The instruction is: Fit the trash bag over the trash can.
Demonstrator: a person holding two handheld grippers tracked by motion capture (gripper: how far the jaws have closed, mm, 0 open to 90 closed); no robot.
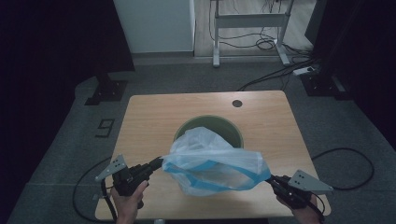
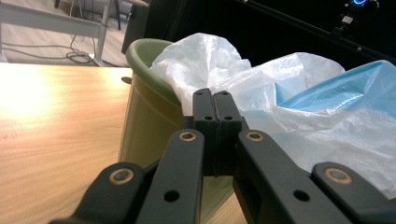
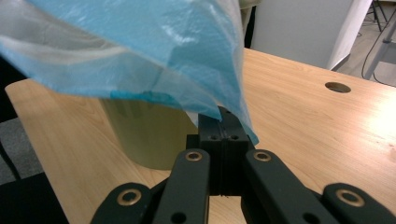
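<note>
Left gripper (image 1: 160, 162) at lower left of the high view, jaws pressed together on the left edge of the plastic bag (image 1: 212, 161). In the left gripper view the closed pads (image 2: 205, 107) meet with thin white film pinched between them; bag billows up and to the right of the tips. Just beyond the tips, touching the bag, stands the green bin (image 1: 234, 129), upright on the wooden table (image 1: 149, 116). Bag mouth, rimmed in blue, is stretched between both grippers, sagging over the near side of the bin. Right gripper (image 1: 272, 177) at lower right, jaws likewise clamped on the bag's right edge; in the right gripper view blue film drapes over the closed tips (image 3: 224, 121), bin just left of and behind them. Round hole (image 1: 237, 103) in the tabletop, well beyond the bin.
</note>
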